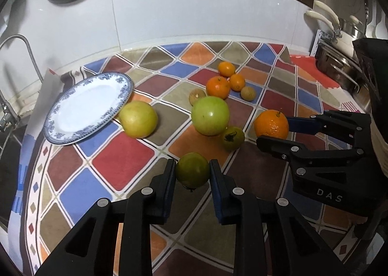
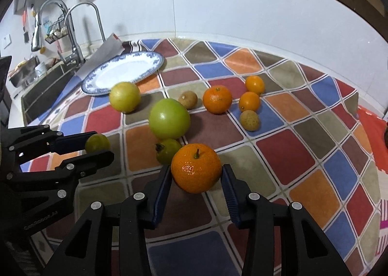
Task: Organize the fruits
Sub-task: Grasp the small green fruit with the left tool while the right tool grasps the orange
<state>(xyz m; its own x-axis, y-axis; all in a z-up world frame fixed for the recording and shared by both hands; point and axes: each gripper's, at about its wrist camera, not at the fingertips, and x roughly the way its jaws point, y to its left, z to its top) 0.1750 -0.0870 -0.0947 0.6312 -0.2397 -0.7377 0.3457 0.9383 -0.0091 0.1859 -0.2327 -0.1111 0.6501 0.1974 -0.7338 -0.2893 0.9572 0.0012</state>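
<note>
Currently my left tool (image 1: 192, 170) is closed on a small green fruit (image 1: 192, 169), both pads pressed against its sides, at the near edge of the bench (image 1: 116, 162). My right tool (image 2: 197, 174) is clamped on a large orange (image 2: 196, 168), pads touching both flanks. A second small green fruit (image 2: 167, 150) sits just beyond the orange, touching it or nearly so. A big green apple (image 2: 169, 118) lies farther back, with a yellow-green apple (image 2: 125, 97) to its left, against the rim of the blue-patterned plate (image 2: 145, 56). To the far right lie three smaller oranges (image 2: 217, 99) and two brown round fruits (image 2: 249, 120).
</note>
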